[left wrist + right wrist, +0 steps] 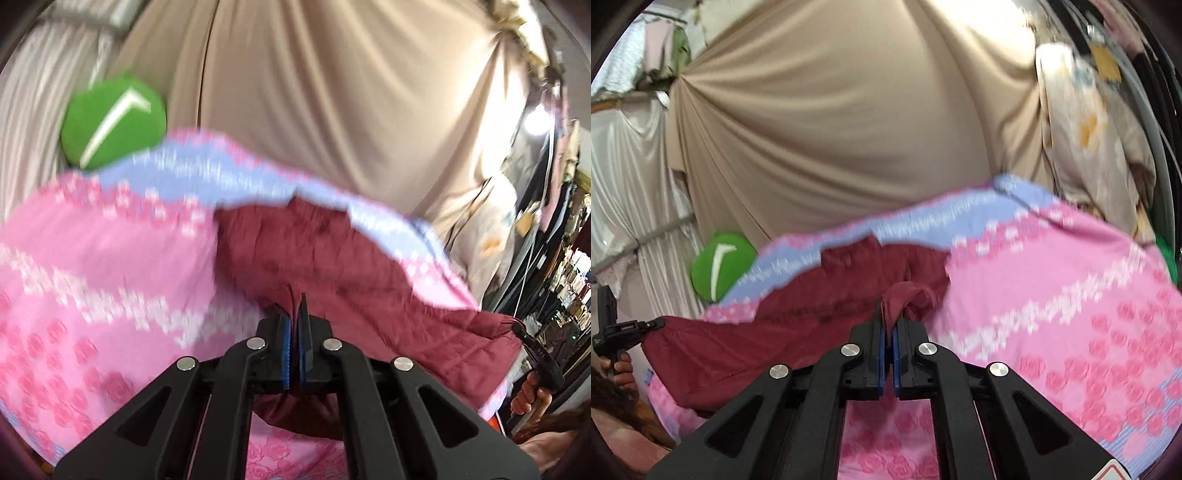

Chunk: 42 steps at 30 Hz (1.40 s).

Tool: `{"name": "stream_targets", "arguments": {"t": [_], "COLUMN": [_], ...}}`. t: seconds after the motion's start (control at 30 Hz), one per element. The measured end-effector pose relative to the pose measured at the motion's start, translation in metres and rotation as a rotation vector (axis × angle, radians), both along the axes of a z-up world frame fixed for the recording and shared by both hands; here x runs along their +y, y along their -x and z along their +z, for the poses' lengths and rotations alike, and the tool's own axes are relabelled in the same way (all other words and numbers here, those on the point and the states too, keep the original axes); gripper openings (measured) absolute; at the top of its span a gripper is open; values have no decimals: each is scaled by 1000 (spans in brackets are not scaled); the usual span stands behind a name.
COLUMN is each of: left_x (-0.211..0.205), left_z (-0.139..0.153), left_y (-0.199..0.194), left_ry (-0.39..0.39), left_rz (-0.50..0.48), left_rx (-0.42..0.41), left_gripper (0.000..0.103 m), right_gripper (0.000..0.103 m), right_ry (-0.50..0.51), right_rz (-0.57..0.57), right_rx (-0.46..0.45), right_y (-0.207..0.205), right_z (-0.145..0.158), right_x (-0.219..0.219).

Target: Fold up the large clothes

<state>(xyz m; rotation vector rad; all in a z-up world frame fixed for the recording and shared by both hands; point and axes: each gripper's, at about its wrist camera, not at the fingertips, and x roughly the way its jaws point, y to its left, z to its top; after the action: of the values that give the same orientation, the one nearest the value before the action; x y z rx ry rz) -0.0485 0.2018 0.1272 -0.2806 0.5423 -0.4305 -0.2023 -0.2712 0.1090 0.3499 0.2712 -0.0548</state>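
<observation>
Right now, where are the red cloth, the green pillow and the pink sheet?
red cloth [332,251], left wrist view, its middle.
green pillow [720,262], right wrist view, its front.
pink sheet [1071,280], right wrist view, flat part.

A pink bedsheet [92,258] with rose prints and a pale blue band covers the bed. A round green cushion [110,122] sits at its far edge, against a beige curtain [314,92]. Grey-white drapes [624,177] hang beside it.
</observation>
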Motion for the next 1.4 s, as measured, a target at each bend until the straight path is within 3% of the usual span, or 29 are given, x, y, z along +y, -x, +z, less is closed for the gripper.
{"name": "stream_targets", "arguments": {"t": [0.13, 0.23, 0.33, 0.43, 0.53, 0.67, 0.87, 1.03, 1.13, 1.2, 1.27, 1.33, 1.37, 1.4], "left_x": [18, 19, 15, 0, -24, -62, -89, -97, -95, -88, -83, -80, -81, -83], "left_z": [34, 51, 53, 39, 10, -49, -124, -154, -162, -159, -139, -114, -93, -83], "left_y": [9, -3, -34, -97, -169, -263, -335, -352, -359, -355, -345, -326, -304, -292], "left_ry": [52, 43, 18, -28, -101, -241, -363, -387, -351, -307, -291, -331, -386, -414], "left_rz": [28, 38, 35, 39, 57, 102, 140, 151, 165, 175, 202, 253, 307, 320], "left_rx": [-76, -105, -79, 13, 128, 274, 404, 404, 390, 385, 336, 251, 161, 122], "left_gripper": [2, 2, 2, 2, 2, 2, 3, 5, 7, 10, 17, 46, 50, 51], "right_gripper": [3, 3, 3, 3, 3, 3, 3, 3, 3, 7, 17, 19, 19, 18], "right_ry": [-3, -10, -18, -20, -79, -144, -208, -155, -134, -142, -143, -84, -60, -43], "right_rz": [20, 45, 63, 57, 35, -3, -81, -138, -152, -181, -238, -276, -264, -238], "right_rx": [-139, -175, -146, -64, 68, 212, 410, 535, 547, 508, 434, 343, 315, 299], "right_y": [22, 19, -13, -67, -145, -229, -329, -369, -377, -370, -350, -318, -307, -300], "right_z": [42, 58, 68, 60, 34, -13, -97, -145, -151, -140, -119, -90, -80, -70], "right_x": [0, 2, 5, -8, -40, -74, -106, -102, -99, -102, -101, -90, -82, -70]}}
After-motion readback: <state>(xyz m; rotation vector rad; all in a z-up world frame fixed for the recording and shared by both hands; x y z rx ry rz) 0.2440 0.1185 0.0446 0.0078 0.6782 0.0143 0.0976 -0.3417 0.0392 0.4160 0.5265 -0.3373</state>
